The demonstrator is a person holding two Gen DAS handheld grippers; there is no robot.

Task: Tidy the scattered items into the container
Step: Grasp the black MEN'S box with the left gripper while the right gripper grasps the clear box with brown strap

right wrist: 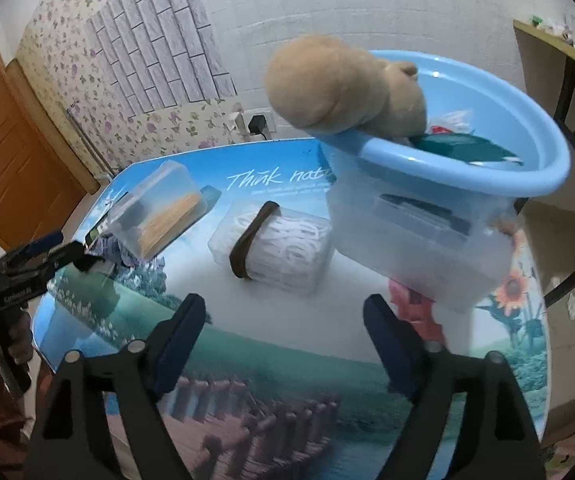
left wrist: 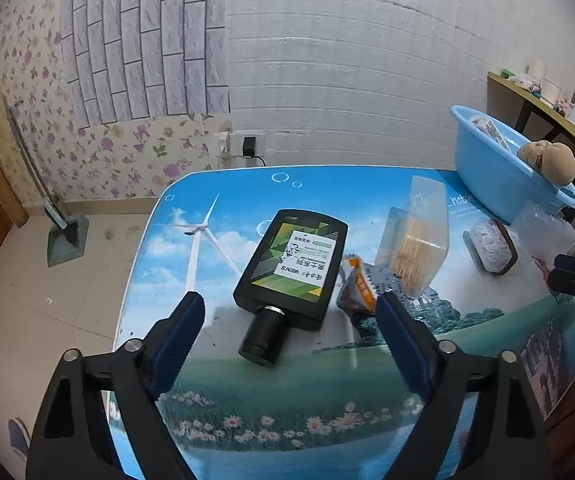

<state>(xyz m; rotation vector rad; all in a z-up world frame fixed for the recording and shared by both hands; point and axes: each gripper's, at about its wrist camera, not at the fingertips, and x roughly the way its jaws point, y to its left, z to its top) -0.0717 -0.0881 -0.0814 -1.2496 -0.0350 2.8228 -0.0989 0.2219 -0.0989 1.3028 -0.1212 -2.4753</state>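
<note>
Blue basin [right wrist: 467,184] holds plush toy [right wrist: 339,88]; left claw [left wrist: 289,304], right claw [right wrist: 283,308] agape, empty.

Bare table [right wrist: 287,320] ahead — frosted box [right wrist: 419,240] crowds basin [right wrist: 447,176].

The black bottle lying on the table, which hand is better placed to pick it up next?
Left. The black bottle lies right ahead of the open left gripper, while the right gripper faces the cotton swab box.
</note>
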